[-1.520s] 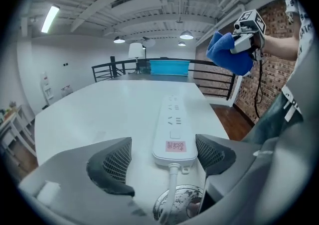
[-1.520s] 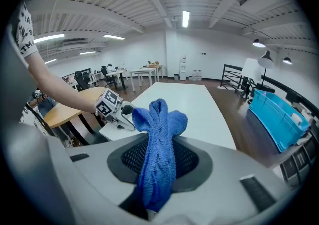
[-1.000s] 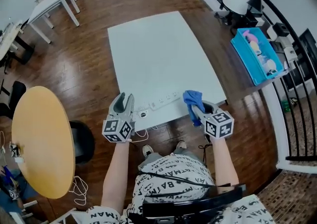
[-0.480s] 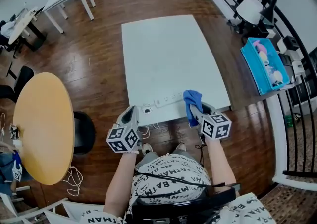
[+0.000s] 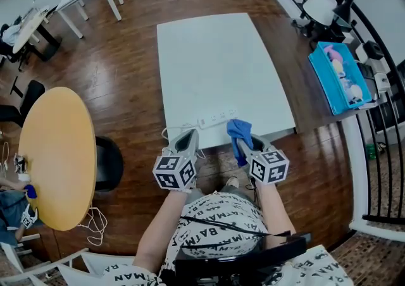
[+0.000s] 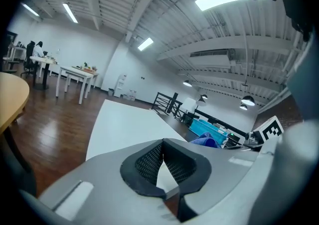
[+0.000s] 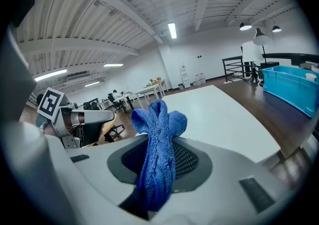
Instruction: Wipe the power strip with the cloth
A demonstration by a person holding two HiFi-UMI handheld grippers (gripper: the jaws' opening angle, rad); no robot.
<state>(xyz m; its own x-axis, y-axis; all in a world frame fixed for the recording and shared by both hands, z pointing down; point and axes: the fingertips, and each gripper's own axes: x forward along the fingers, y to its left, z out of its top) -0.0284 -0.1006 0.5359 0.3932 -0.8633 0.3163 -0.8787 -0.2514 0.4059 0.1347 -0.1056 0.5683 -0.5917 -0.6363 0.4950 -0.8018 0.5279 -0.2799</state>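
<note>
Holding position at the near edge of the white table (image 5: 215, 57); by my reading the wipe itself has not yet begun. The power strip (image 5: 217, 117) lies on the table close to that edge, long side roughly along it, with its cable (image 5: 169, 131) looping off past the left end. The right gripper (image 5: 240, 145) is clamped on the blue cloth (image 5: 238, 129): a bunched fold stands proud of the jaw tips and the rest hangs down through them. The cloth sits just beside the strip's right end; contact cannot be judged from the head view. The left gripper (image 5: 188, 142) has its jaws together with nothing between them, near the strip's left end. Step in hand: approach. The next move calls for lowering the fold onto the strip's top face and drawing it lengthwise. The strip may slide, so the left gripper should probably pin its end.
</note>
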